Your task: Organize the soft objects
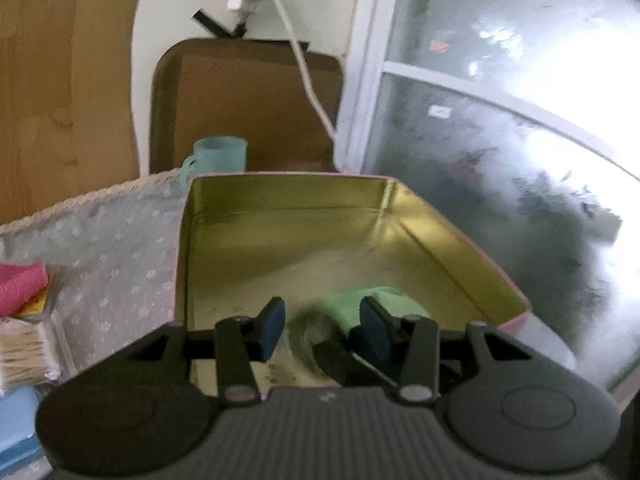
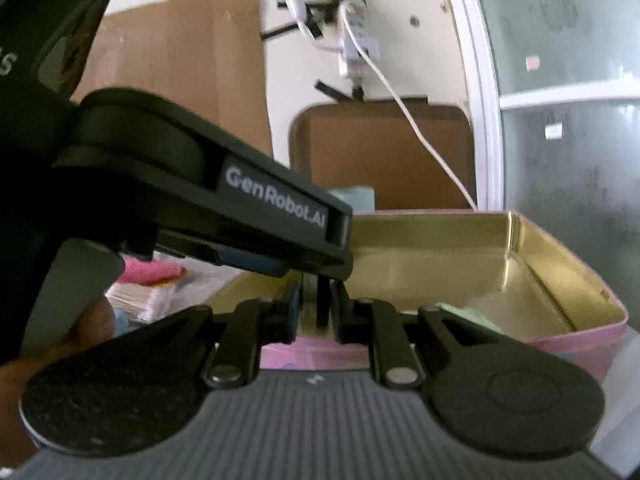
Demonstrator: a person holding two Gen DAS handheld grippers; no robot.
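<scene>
My left hand-held gripper [image 1: 322, 326] hangs released over the gold-lined tin [image 1: 280, 220], nothing between its pads. My right hand-held gripper [image 2: 316, 312] is clenched on a dark strip. The green soft cloth [image 1: 344, 304] lies in the tin's near corner.

Daylight glare through frosted window [image 1: 520, 160] (right side); motion blur, fisheye-bent edges.

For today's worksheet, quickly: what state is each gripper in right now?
Left gripper: open, pads apart, pressing on nothing.
Right gripper: nearly closed; a grip cannot be told.
</scene>
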